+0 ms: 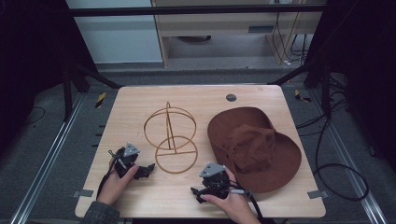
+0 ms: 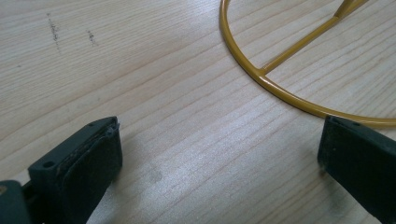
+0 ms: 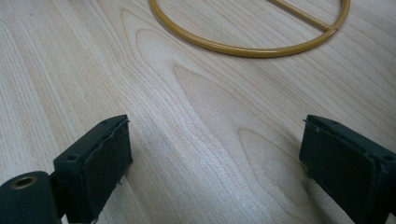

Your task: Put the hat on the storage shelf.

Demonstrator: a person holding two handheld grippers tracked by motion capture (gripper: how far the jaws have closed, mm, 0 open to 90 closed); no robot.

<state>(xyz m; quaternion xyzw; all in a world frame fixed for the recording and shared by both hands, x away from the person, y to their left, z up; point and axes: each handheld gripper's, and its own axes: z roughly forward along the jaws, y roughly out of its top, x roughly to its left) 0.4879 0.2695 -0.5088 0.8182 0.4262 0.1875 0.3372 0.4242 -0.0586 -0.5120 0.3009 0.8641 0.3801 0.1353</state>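
A gold wire hat stand [image 1: 170,135] stands mid-table, with a round base ring [image 1: 176,156] and an upright looped frame. To its right lies a brown wide-brimmed hat [image 1: 254,147], flat on the table. My left gripper [image 1: 147,169] rests on the wood just left of the base ring, open and holding nothing. In the left gripper view the ring [image 2: 261,79] curves past the right jaw, and my gripper [image 2: 219,149] has only bare wood between its jaws. My right gripper [image 1: 196,192] lies near the front edge, below the ring and beside the hat brim. It [image 3: 215,154] stands open and empty, with the ring [image 3: 243,50] ahead of it.
The wooden table [image 1: 140,107] has a small grey disc [image 1: 230,97] near its far edge. Dark frame struts and cables run along both sides on the floor. A shelf unit stands beyond the table.
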